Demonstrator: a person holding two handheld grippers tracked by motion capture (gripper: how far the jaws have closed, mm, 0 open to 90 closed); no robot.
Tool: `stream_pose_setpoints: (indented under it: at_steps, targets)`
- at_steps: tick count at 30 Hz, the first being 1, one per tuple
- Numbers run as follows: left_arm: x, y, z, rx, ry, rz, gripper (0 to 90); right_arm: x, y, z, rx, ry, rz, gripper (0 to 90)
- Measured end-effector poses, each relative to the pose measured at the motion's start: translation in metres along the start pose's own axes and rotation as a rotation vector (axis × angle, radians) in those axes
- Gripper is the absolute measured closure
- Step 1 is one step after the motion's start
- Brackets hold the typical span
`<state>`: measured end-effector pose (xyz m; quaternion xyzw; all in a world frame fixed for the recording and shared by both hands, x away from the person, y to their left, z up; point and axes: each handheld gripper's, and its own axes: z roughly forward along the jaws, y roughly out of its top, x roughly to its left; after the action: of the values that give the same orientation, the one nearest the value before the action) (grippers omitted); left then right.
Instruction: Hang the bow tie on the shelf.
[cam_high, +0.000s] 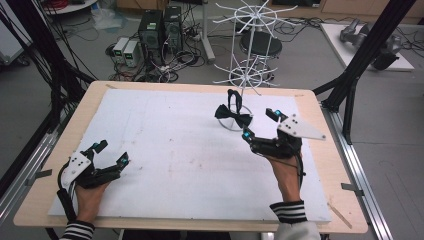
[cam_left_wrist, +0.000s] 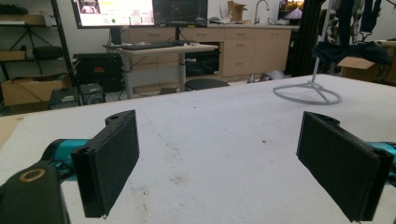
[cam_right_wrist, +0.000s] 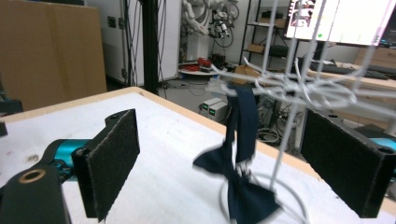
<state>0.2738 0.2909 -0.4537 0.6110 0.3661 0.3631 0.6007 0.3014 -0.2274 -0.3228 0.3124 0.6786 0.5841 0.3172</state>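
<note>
High view: dark navy fabric bow tie (cam_high: 233, 116) hangs by its strap from a lower arm of the white wire spoked display stand (cam_high: 245, 75), dangling just above the stand's ring base at the far-right part of the white foam-covered worktop (cam_high: 165, 165). Right tool (cam_high: 260, 124) sits just beside the tie, near side, jaws apart w/ nothing between them; the person's right hand (cam_high: 287, 172) grips it from below. Left tool (cam_high: 111, 152) rests well apart at the near-left corner, jaws also spread, nothing in them. Left gripper view: both black pads stand wide over bare worktop w/ a few brown stains; the stand's ring base and the tie show farther off at upper right. Right gripper view: pads wide apart, the tie (cam_right_wrist: 238, 158) hanging in the gap's line of sight but not touched by either pad; its strap is looped over a wire arm, knot & wings sitting low by the ring base, slightly blurred. Judgement: hanging the tie looks done, as it carries its own weight on the stand and the right tool isn't gripping it. What's left, prob. just pulling the right tool clear w/o snagging the wire arms.
</note>
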Motion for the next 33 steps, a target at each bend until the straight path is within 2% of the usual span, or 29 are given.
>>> stream_pose_setpoints:
  at_steps: [3,4,8,9,11,12,15,16,18,19,20,21,23,25,33]
  targets:
    - [0.0,0.0,0.0,-0.004,0.0,0.0,13.4,-0.001,-0.009,-0.011,0.003,-0.011,0.012,11.3]
    - [0.0,0.0,0.0,-0.004,-0.001,0.001,13.4,-0.002,-0.019,-0.022,-0.009,-0.018,0.01,11.3]
    - [0.0,0.0,0.0,-0.003,0.001,0.002,13.4,-0.005,-0.041,-0.041,-0.026,-0.036,0.018,11.3]
    - [0.0,0.0,0.0,-0.003,0.002,0.002,13.4,-0.005,-0.041,-0.041,-0.026,-0.036,0.018,11.3]
    - [0.0,0.0,0.0,-0.004,0.004,0.001,13.4,-0.008,-0.059,-0.051,-0.039,-0.053,0.03,11.3]
    - [0.0,0.0,-0.001,-0.005,0.004,0.001,13.4,-0.008,-0.059,-0.051,-0.039,-0.053,0.03,11.3]
    - [-0.001,0.0,-0.001,-0.007,0.006,0.001,13.4,-0.011,-0.079,-0.062,-0.047,-0.08,0.047,11.3]
    - [-0.001,0.0,-0.001,-0.007,0.005,0.003,13.4,-0.011,-0.079,-0.062,-0.047,-0.08,0.047,11.3]
    - [0.0,0.0,-0.001,-0.007,0.005,0.004,13.4,-0.012,-0.093,-0.067,-0.058,-0.101,0.037,11.3]
    - [-0.001,0.0,-0.001,-0.008,0.005,0.003,13.4,-0.012,-0.098,-0.068,-0.058,-0.107,0.047,11.3]
    - [-0.001,0.0,-0.001,-0.009,0.004,0.003,13.4,-0.012,-0.098,-0.068,-0.058,-0.107,0.047,11.3]
    - [-0.001,0.0,-0.001,-0.009,0.004,0.003,13.4,-0.012,-0.109,-0.07,-0.058,-0.122,0.045,11.3]
    - [-0.001,0.0,-0.001,-0.01,0.004,0.002,13.4,-0.012,-0.114,-0.071,-0.061,-0.135,0.039,11.3]
    - [-0.001,0.0,-0.001,-0.013,0.006,0.002,13.4,-0.011,-0.127,-0.072,-0.085,-0.165,0.051,11.3]
    - [-0.001,0.0,-0.002,-0.014,0.01,0.007,13.4,-0.012,-0.141,-0.067,-0.08,-0.186,0.04,11.3]
